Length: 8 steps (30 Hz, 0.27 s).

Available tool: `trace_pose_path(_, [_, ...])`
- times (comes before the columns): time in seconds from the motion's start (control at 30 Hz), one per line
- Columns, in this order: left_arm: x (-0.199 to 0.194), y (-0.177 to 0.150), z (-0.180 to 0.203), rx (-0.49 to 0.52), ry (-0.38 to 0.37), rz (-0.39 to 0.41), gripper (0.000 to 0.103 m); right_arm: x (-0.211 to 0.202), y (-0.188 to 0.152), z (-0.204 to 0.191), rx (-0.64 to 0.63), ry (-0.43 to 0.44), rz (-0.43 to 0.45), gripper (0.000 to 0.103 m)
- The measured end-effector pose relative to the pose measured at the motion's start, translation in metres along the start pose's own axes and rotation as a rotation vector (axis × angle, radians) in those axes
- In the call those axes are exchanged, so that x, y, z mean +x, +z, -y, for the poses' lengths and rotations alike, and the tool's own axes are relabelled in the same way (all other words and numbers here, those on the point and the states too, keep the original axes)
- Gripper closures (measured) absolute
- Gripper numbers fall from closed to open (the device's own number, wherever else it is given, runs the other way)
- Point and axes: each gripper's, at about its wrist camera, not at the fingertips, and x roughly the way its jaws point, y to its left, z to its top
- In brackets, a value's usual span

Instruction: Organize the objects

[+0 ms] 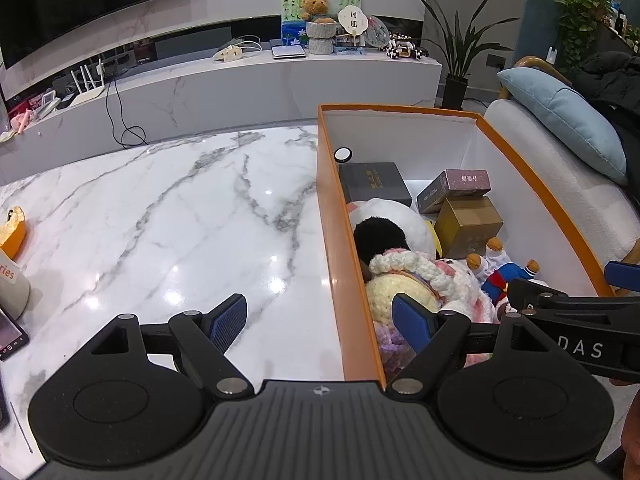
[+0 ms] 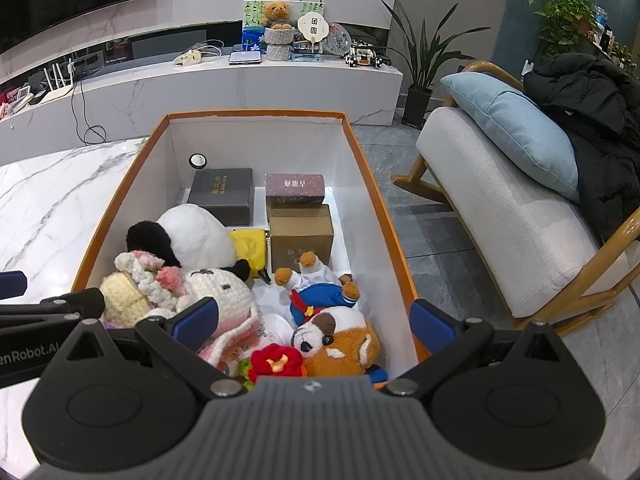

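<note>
From the left wrist view, the left gripper (image 1: pixel 320 320) stands wide open with nothing between its blue pads. It straddles the near left wall of the orange box (image 1: pixel 340 216): one pad sits over the bare marble tabletop (image 1: pixel 168 216), the other over the toys inside. The crocheted doll (image 1: pixel 416 280) lies just ahead and to the right of this gripper, touching the box wall, with the black-and-white plush (image 1: pixel 384 228) beyond it. Farther ahead sit the dark box (image 1: pixel 374 180), the maroon box (image 1: pixel 456 188) and the brown carton (image 1: pixel 468 220). The tabletop ahead of the left pad holds nothing to gather, so the work seems to lie rightward, inside the box.

From the right wrist view, the right gripper (image 2: pixel 316 320) is also wide open and empty, centred over the near end of the orange box (image 2: pixel 384 208). Directly under and between its pads lie the dog plush (image 2: pixel 340 344) and the red crocheted flower (image 2: pixel 276 360); the sailor doll (image 2: pixel 320 292) lies just ahead, its long axis running diagonally away. The crocheted doll (image 2: pixel 192 292) is left of the left pad. The right gripper is likely the nearer one for anything in this cluster.
</note>
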Motion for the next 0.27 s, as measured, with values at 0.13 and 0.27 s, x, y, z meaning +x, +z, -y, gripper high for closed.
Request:
trace_pose_path(0.13, [-0.0011, 0.0006, 0.0003, 0.001, -0.005, 0.005, 0.009, 0.0008, 0.0006, -0.0002, 0.001, -0.002, -0.001, 0.001])
trace_pose_path(0.27, [-0.0023, 0.0013, 0.0004, 0.000, -0.008, 0.008, 0.009, 0.0014, 0.0007, -0.0013, 0.000, -0.005, -0.001, 0.001])
